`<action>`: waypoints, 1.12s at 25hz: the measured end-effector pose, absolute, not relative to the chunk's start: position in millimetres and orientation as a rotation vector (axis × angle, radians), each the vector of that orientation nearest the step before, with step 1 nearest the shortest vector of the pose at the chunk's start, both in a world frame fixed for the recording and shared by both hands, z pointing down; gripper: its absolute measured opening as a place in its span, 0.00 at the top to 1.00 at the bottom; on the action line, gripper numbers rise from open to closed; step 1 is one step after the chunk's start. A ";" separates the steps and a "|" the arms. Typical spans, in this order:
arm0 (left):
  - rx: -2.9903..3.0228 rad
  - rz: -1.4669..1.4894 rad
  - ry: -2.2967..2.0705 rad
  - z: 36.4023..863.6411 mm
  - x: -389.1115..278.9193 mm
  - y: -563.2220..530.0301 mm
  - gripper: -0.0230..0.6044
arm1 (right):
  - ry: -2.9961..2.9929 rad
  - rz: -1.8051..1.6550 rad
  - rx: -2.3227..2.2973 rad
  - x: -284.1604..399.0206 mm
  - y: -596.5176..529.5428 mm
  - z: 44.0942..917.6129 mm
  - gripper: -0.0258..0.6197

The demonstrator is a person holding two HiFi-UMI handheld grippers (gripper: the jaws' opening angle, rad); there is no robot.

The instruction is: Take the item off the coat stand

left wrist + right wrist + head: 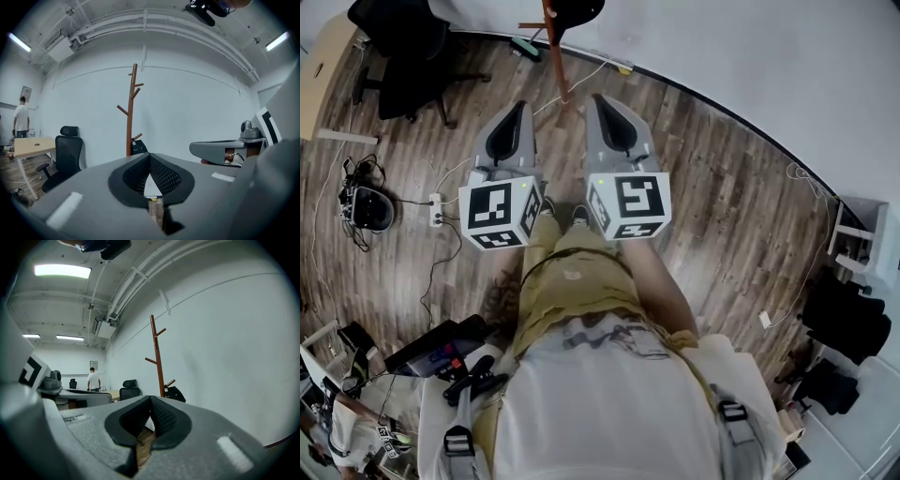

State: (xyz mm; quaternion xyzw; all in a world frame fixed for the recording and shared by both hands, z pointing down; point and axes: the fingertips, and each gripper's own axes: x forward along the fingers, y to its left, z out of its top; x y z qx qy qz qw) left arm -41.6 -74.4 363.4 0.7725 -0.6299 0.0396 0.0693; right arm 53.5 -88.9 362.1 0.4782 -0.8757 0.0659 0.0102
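Note:
A brown wooden coat stand rises from the floor near the white wall, ahead of both grippers. In the left gripper view the coat stand carries a black item on a low peg. The right gripper view shows the same stand and black item. My left gripper and right gripper are held side by side, pointing at the stand from a distance. The left gripper has its jaws shut with nothing between them. The right gripper is likewise shut and holds nothing.
A black office chair and a light desk stand at the left. Cables, a power strip and a headset lie on the wood floor. A shelf and dark bags are at the right. A person stands far off.

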 end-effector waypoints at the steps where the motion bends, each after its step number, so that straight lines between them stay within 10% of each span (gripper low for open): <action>1: 2.325 0.121 -1.894 364.2 -41.7 -79.4 0.96 | -2.729 0.210 1.494 53.8 -93.4 363.7 0.96; 28: 2.463 0.082 -1.694 366.5 -98.7 -248.8 0.96 | -2.602 0.173 1.587 -28.0 -265.8 370.1 0.96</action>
